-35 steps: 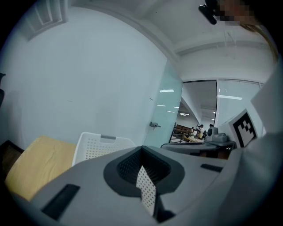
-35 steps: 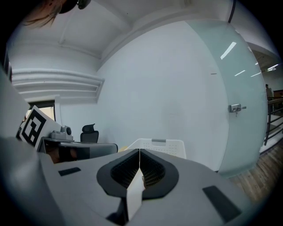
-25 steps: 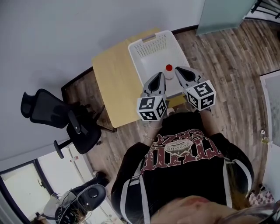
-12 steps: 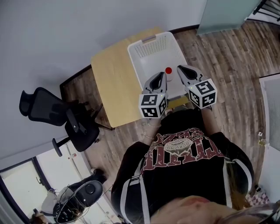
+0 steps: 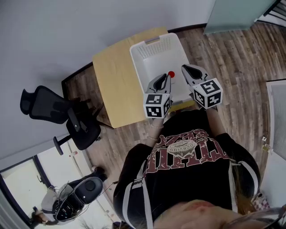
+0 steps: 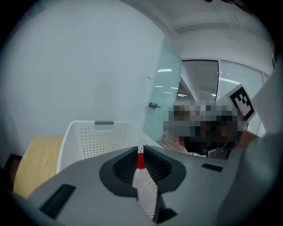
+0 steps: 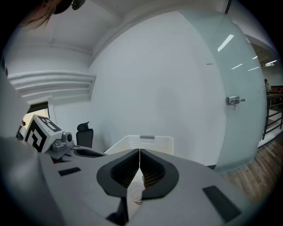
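White plastic basket (image 5: 155,46) sits on the wooden table (image 5: 111,85), just ahead of and below both tools. A red-capped bottle (image 5: 170,74) is inside it, between their tips. The left gripper (image 5: 163,77) and right gripper (image 5: 184,68) each have jaws pressed together on nothing, hovering either side of the bottle. The work looks barely begun: no grasp is made, and the jaws must part first.

wall (image 5: 67,27): plain white | floor (image 5: 232,53): brown wood planks | furniture: light wooden table (image 5: 114,89) by the wall, black office chair (image 5: 82,129) near it | glass door (image 5: 237,13): frosted, metal handle (image 7: 234,100) | light: bright, even
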Demonstrator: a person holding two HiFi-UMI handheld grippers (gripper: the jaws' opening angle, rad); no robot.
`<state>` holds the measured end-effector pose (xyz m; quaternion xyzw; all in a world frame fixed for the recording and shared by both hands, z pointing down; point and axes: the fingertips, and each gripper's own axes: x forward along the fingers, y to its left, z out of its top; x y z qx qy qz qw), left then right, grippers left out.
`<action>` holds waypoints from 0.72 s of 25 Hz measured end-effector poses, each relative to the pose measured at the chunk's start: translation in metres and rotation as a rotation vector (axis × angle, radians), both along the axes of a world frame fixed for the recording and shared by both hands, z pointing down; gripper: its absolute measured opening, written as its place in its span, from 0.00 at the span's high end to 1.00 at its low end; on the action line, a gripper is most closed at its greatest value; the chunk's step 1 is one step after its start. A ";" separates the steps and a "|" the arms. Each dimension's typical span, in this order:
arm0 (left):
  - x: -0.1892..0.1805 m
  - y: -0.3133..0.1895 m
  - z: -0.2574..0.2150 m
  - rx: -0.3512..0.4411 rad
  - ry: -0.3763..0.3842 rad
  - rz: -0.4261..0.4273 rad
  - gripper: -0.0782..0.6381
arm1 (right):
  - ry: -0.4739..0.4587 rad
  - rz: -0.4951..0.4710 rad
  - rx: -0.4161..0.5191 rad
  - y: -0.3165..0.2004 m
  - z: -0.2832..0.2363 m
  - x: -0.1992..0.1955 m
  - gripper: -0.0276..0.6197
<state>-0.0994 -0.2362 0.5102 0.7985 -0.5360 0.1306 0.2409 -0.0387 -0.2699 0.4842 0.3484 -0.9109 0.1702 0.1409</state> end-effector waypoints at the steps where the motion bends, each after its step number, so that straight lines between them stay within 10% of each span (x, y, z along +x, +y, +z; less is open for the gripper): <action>1: 0.002 -0.001 0.002 -0.006 0.002 0.005 0.79 | 0.000 -0.002 -0.003 -0.001 0.001 0.001 0.93; 18: 0.023 -0.008 0.032 -0.109 -0.083 0.052 0.62 | 0.015 -0.001 -0.054 -0.006 0.021 0.027 0.93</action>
